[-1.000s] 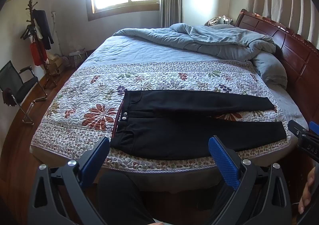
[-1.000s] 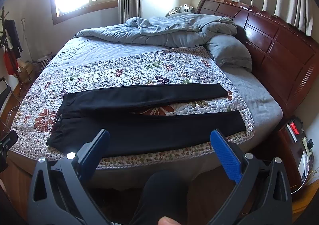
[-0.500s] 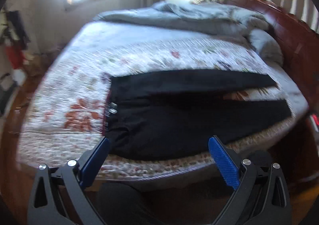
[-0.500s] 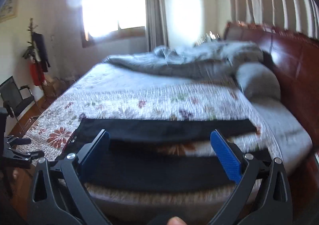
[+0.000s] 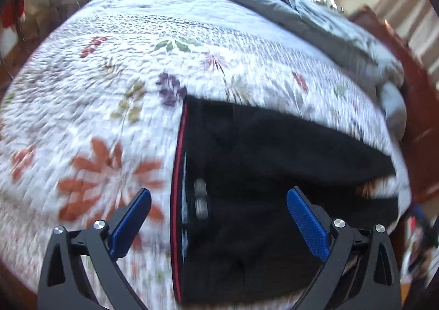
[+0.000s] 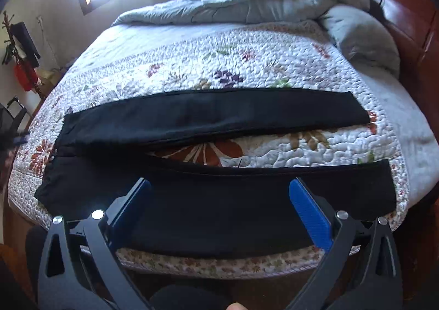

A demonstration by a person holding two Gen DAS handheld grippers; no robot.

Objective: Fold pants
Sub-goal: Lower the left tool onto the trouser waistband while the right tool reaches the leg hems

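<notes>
The left tongs (image 5: 218,212) are spread wide and hold nothing; their blue pads (image 5: 307,223) stand on both sides of the waistband (image 5: 178,200) of the black pants (image 5: 260,161), above it and, as far as the blurred picture shows, not touching the cloth. The right tongs (image 6: 219,208) are also spread wide and empty, and they hang over the near leg (image 6: 247,200), about at its middle, close to the near edge of the bed (image 6: 192,263).

The pants lie flat on the flowered quilt (image 6: 247,68), with the two legs parted in a narrow V. The far leg (image 6: 219,115) runs beside the near one, and a strip of quilt shows between them. The long axis of the pants goes across the view of both cameras: the waist is at the person's left side, the hems are at the right side, towards the wooden headboard (image 6: 406,16). A grey duvet (image 6: 260,0) is bunched at the far side of the bed, well apart from the pants.

So the left tongs are nearer to the waist, and the right tongs are nearer to the leg and the hems. I think the first fold is not yet begun. Probably the near leg must go over the far leg, away from the person, each tongs gripping the near edge on its own side.
</notes>
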